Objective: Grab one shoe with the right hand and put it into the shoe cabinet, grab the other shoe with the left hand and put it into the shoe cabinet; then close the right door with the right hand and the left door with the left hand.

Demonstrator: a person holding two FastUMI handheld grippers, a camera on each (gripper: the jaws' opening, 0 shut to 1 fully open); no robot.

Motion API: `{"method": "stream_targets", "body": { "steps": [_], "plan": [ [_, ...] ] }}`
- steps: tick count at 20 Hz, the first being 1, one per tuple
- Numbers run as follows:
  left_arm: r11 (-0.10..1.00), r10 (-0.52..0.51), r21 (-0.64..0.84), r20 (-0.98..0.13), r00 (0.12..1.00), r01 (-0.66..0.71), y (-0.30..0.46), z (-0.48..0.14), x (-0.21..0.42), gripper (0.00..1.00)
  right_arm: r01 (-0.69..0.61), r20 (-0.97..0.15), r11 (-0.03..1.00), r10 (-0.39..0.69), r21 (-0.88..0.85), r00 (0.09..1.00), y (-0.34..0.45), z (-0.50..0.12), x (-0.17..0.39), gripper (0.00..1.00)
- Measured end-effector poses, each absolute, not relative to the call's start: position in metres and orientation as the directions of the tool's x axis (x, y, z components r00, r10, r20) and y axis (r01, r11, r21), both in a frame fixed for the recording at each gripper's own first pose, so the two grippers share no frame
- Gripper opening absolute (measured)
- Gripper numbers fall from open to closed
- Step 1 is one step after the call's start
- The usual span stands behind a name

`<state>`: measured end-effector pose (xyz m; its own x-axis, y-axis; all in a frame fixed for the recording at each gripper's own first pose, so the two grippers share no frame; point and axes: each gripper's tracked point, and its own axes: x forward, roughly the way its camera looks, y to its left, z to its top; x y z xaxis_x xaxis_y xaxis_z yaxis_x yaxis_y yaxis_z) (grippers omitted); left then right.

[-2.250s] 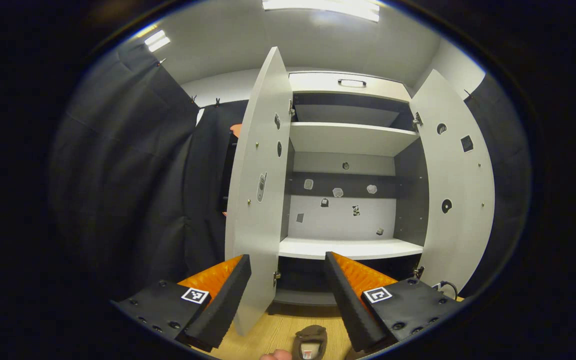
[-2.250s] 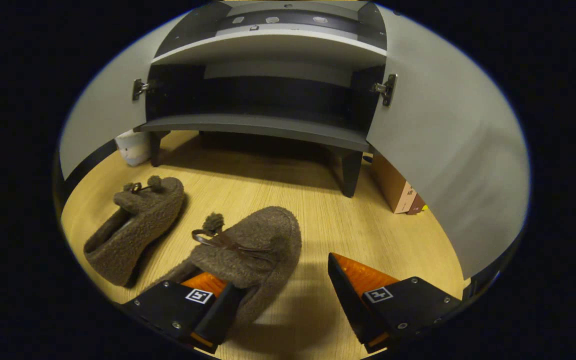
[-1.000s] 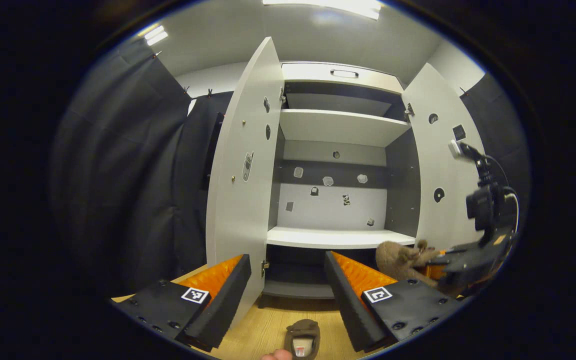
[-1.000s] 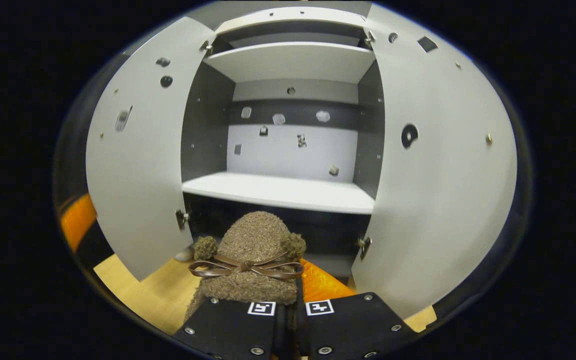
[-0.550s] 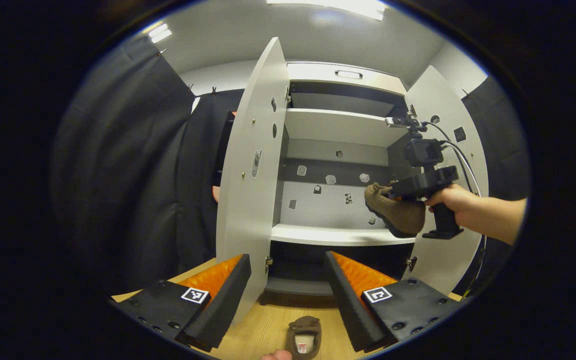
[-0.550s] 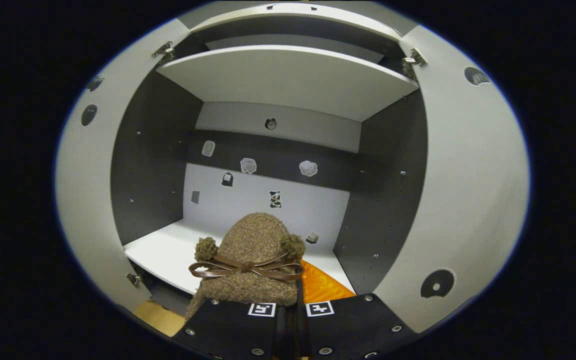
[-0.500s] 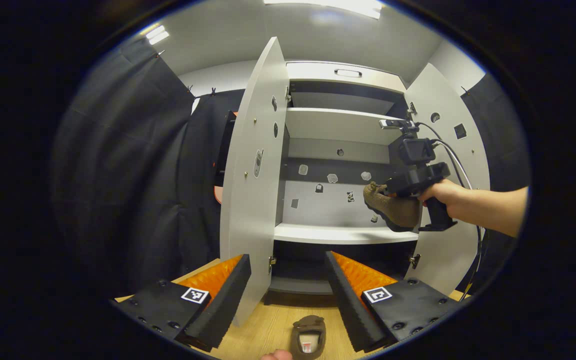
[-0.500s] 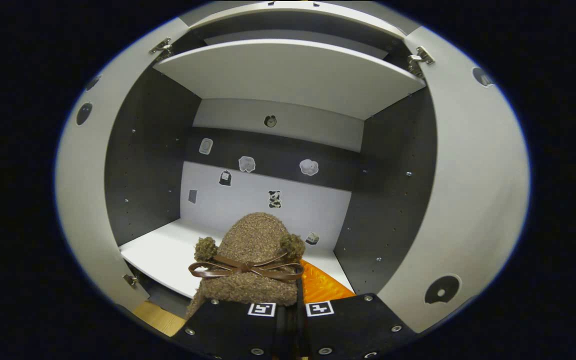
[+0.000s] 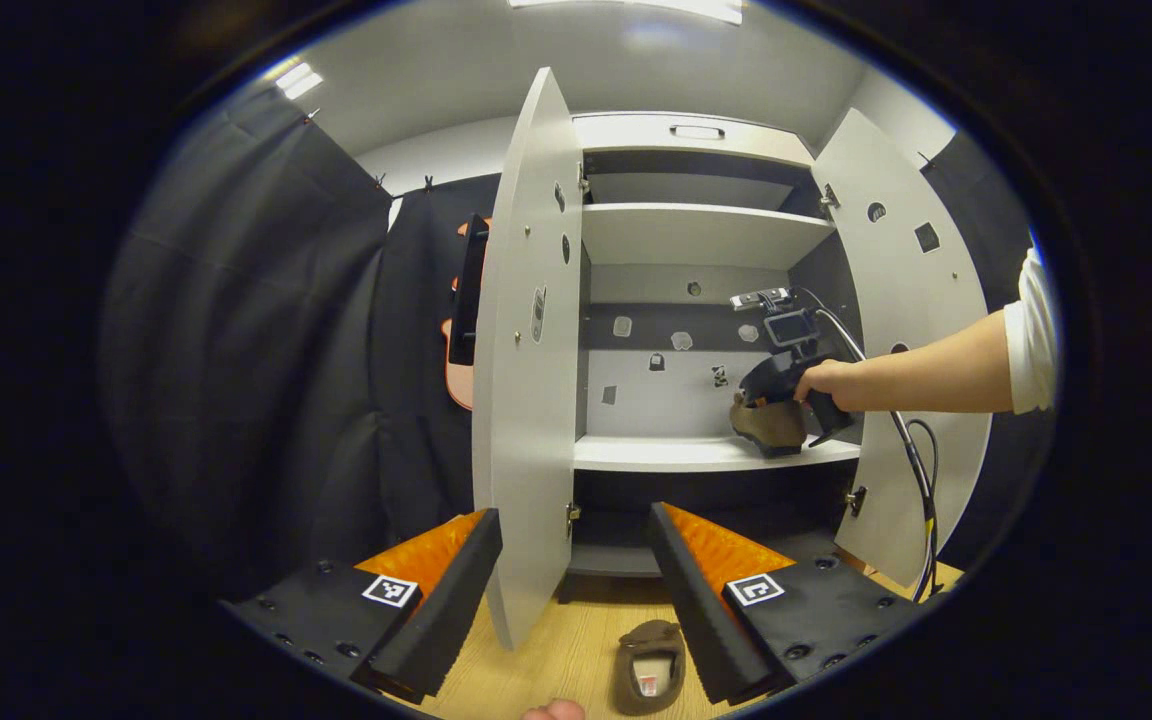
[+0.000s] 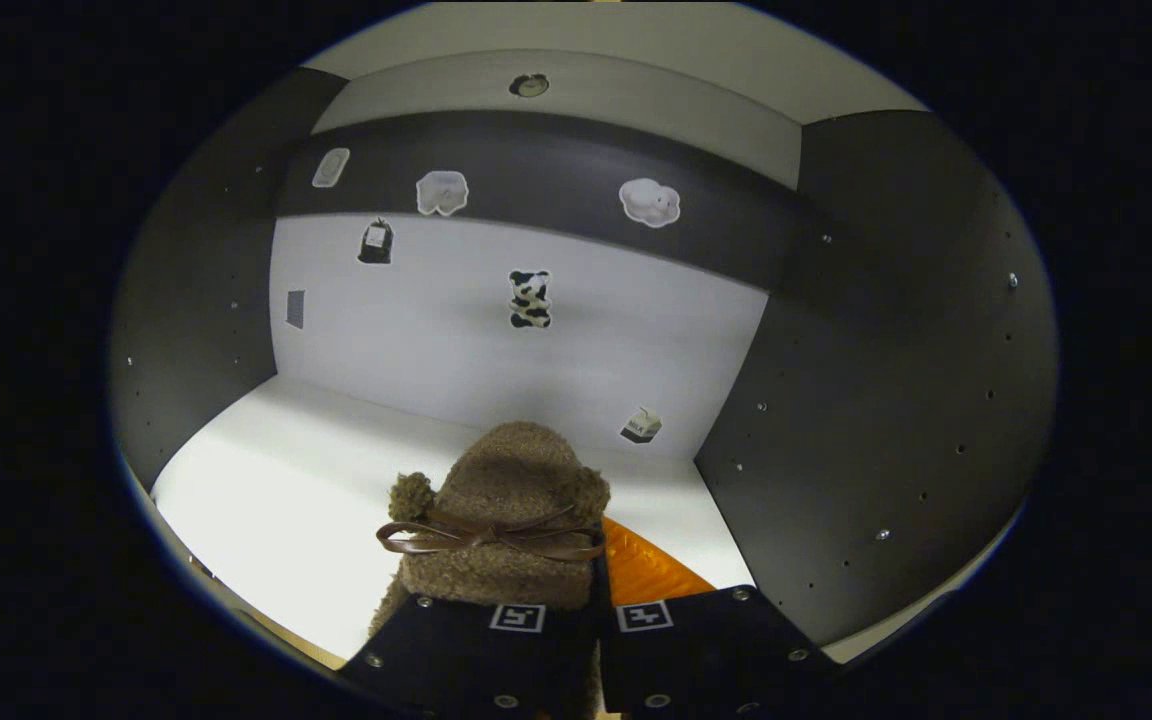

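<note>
The shoe cabinet (image 9: pixel 696 135) stands with its left door (image 9: pixel 528 400) and right door (image 9: pixel 911 330) both swung open. In the right gripper view my right gripper (image 10: pixel 588 598) is shut on the heel edge of a brown fuzzy shoe (image 10: pixel 506 500) with a leather bow, toe pointing at the back wall, over the white middle shelf (image 10: pixel 276 490). The left gripper view shows that right gripper (image 9: pixel 758 398) and shoe (image 9: pixel 771 425) low over the shelf's right end (image 9: pixel 636 455); contact is unclear. My left gripper (image 9: pixel 576 580) is open, above the second shoe (image 9: pixel 648 665) on the floor.
A person's hand and arm (image 9: pixel 916 372) reach into the cabinet, with a cable (image 9: pixel 921 500) hanging by the right door. The cabinet's dark right wall (image 10: pixel 886 400) is close beside the held shoe. Upper shelf (image 9: pixel 696 235) and wooden floor (image 9: pixel 556 655) are in view.
My right gripper closed on one shoe on the floor, lifted it, and carried it deep into the cabinet down to the middle shelf. My left gripper stayed open, shifting only slightly.
</note>
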<state>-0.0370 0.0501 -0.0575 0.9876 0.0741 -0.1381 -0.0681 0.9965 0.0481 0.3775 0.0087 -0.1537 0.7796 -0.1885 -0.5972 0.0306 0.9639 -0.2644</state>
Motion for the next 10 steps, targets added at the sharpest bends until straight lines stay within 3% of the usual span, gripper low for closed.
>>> {"method": "stream_targets", "body": {
  "steps": [4,5,6,9,10],
  "plan": [
    [0.997,0.076,0.036,-0.153,0.985,-0.072,0.048,-0.064,-0.031,0.96,0.002,-0.615,0.967,-0.164,-0.254,0.771,0.002,-0.160,0.375,0.20],
    [0.997,0.073,0.029,-0.160,0.984,-0.069,0.046,-0.066,-0.029,0.96,-0.006,-0.611,0.965,-0.161,-0.261,0.775,-0.001,-0.158,0.373,0.40],
    [0.998,0.068,0.024,-0.166,0.984,-0.065,0.045,-0.068,-0.028,0.96,-0.019,-0.607,0.966,-0.146,-0.257,0.781,-0.001,-0.154,0.372,0.45],
    [0.998,0.056,0.016,-0.165,0.985,-0.054,0.039,-0.069,-0.024,0.96,-0.034,-0.611,0.973,-0.116,-0.228,0.783,-0.007,-0.140,0.361,0.78],
    [0.999,0.049,0.014,-0.164,0.985,-0.048,0.037,-0.069,-0.023,0.96,-0.043,-0.619,0.976,-0.102,-0.215,0.779,-0.008,-0.138,0.356,0.81]
  ]
}}
